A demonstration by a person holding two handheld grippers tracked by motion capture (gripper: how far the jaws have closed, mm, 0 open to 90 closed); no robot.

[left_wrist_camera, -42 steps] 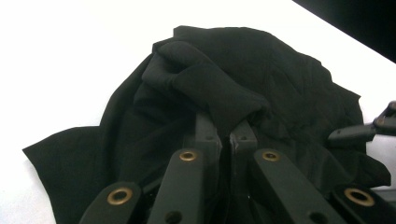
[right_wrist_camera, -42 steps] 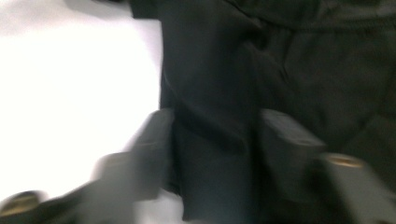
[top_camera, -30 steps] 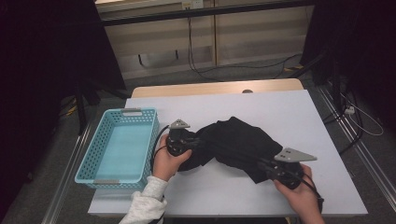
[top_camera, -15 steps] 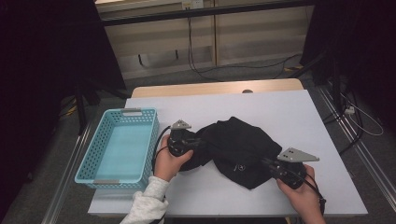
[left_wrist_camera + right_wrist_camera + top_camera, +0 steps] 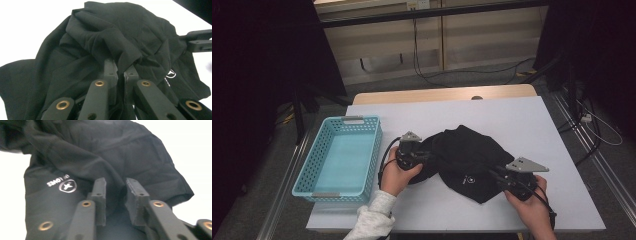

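Two grippers working a black garment on the white table

Nearest, the right gripper has its jaws parted over the black garment near its white logo; opposite, the left gripper is clamped on a fold. The garment lies crumpled mid-table, the blue basket beside it. Best to pinch one clear edge and pull gently. Dark folds hide seams and edges, so its shape is hard to read.
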